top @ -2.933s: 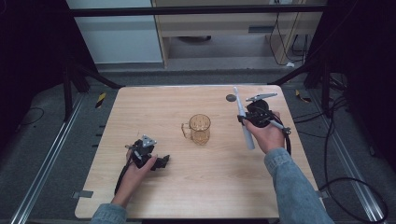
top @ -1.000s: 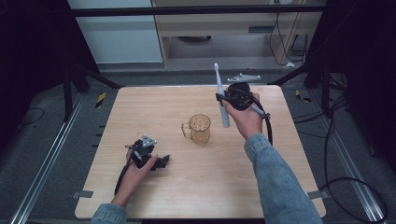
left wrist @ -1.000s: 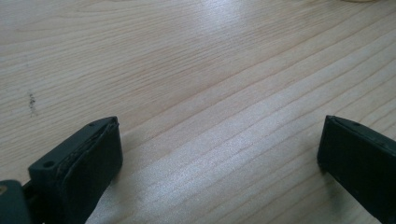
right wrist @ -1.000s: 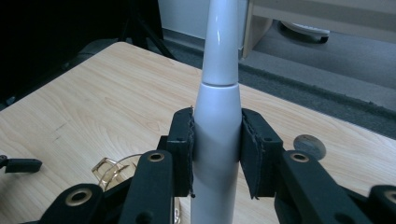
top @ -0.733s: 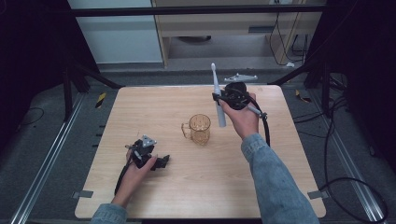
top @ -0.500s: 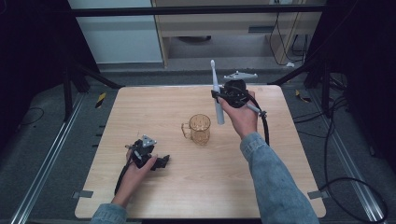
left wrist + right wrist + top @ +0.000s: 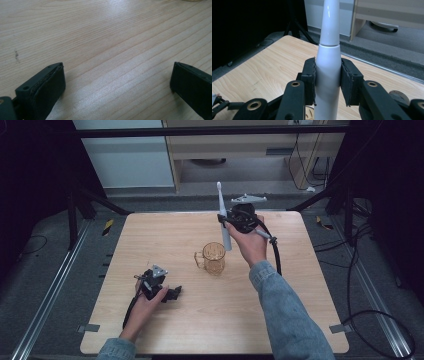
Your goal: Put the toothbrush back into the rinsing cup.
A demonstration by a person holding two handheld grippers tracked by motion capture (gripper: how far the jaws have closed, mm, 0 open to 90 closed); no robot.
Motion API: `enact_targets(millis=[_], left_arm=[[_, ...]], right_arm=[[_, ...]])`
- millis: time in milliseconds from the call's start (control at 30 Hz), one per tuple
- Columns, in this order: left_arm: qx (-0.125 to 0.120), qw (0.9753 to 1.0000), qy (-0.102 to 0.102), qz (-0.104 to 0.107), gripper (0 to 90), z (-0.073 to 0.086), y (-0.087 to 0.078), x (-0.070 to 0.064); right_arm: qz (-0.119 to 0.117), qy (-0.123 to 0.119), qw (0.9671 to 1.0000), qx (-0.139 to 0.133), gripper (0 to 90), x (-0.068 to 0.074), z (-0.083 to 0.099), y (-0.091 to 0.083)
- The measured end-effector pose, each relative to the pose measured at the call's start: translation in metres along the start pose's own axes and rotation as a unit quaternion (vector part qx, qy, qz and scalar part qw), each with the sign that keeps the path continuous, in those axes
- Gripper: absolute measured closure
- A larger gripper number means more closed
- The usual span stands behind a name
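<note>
A white electric toothbrush (image 7: 223, 220) stands nearly upright in the air, its lower end just above the rim of an amber glass mug (image 7: 213, 258) at the table's middle. My right gripper (image 7: 225, 222) is shut on the toothbrush body; in the right gripper view both pads clamp the white toothbrush handle (image 7: 328, 75). My left gripper (image 7: 174, 293) rests on the wooden table (image 7: 150, 240) at the front left, to the left of the mug and in front of it. In the left gripper view its jaws stand wide apart over bare wood, so it is open and holds nothing.
A small dark round object (image 7: 398, 95) lies on the table near the far edge. Metal rails (image 7: 55, 285) run along both sides of the table, and cables (image 7: 370, 315) trail on the floor at the right. A cabinet stands beyond the far edge.
My right gripper lifted the toothbrush from the table's right side, swung it left and turned it upright over the mug. The left gripper stayed still.
</note>
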State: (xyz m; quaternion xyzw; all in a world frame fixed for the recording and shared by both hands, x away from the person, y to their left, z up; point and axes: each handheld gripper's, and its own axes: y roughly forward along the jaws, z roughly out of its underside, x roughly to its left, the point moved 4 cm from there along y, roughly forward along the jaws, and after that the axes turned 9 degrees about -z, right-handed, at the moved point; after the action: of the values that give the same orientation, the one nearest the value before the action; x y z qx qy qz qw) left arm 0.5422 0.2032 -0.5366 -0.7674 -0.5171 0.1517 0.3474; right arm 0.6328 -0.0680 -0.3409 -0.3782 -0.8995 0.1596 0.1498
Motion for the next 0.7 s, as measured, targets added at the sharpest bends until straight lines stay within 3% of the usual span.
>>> enact_targets(millis=[700], left_arm=[[-0.002, 1.0, -0.003, -0.001, 0.0, 0.0, 0.0, -0.001]], right_arm=[[-0.011, -0.007, 0.9998, -0.013, 67.2, 0.018, -0.005, 0.006]])
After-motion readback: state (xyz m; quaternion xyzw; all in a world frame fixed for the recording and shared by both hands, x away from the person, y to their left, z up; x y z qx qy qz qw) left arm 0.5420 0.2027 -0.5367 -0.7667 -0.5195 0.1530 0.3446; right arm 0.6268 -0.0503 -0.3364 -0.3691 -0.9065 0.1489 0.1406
